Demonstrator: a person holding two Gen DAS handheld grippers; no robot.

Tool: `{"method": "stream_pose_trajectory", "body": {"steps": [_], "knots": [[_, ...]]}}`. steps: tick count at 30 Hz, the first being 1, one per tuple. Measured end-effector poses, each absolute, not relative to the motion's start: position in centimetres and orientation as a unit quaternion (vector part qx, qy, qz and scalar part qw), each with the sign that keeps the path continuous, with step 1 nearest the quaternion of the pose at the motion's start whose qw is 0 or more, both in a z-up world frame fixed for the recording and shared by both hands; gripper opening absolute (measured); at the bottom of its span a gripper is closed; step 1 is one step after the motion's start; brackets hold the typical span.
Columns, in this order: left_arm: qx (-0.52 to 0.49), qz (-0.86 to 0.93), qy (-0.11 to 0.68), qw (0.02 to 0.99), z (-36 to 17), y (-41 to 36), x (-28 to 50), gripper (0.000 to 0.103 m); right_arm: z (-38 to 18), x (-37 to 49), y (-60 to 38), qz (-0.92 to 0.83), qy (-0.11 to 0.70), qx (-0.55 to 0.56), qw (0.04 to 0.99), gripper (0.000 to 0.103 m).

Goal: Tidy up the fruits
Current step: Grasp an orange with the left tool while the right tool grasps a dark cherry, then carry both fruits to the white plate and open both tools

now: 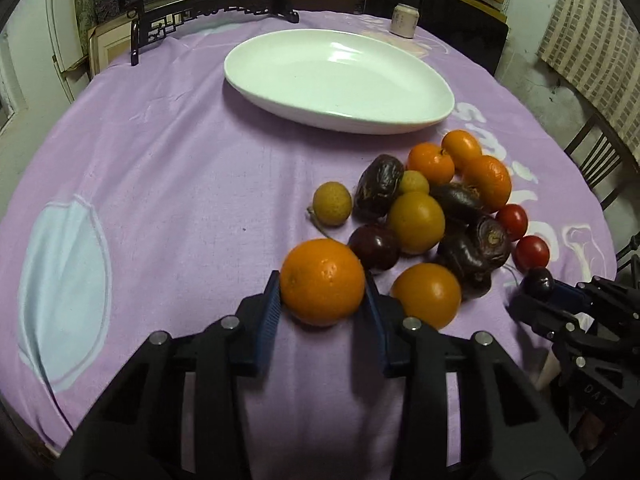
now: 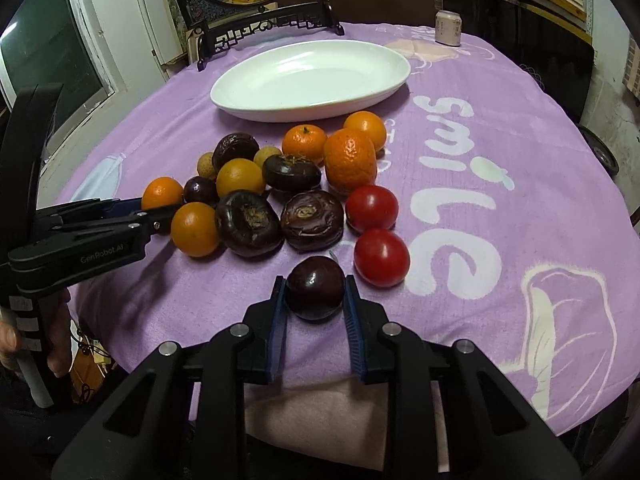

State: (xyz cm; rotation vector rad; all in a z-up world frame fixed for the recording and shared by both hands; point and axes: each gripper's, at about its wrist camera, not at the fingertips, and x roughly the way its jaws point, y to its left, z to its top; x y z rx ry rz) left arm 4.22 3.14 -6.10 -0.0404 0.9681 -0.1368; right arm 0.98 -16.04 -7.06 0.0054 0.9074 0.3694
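A pile of fruit lies on the purple cloth: oranges, dark wrinkled fruits, small yellow-brown fruits and two red tomatoes. My left gripper is shut on an orange at the near left of the pile; it also shows in the right wrist view. My right gripper is shut on a dark plum just in front of the tomatoes; the plum also shows at the right in the left wrist view. An empty white oval dish stands behind the pile.
A can stands at the table's far edge. A dark ornamental stand sits at the back left. A second orange lies right beside my left gripper. Chairs surround the round table.
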Motion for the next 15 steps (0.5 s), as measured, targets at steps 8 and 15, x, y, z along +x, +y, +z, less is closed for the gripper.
{"method": "stream_pose_trajectory", "body": {"steps": [8, 15], "knots": [[-0.024, -0.071, 0.444, 0.893, -3.6, 3.6, 2.8, 0.039, -5.8, 1.4, -16.5, 0.194, 0.419, 0.011, 0.887, 0.028], [-0.018, -0.069, 0.421, 0.904, 0.5, 4.1, 7.4, 0.039, -2.9, 6.0, -16.2, 0.213, 0.390, 0.000, 0.896, 0.028]]}}
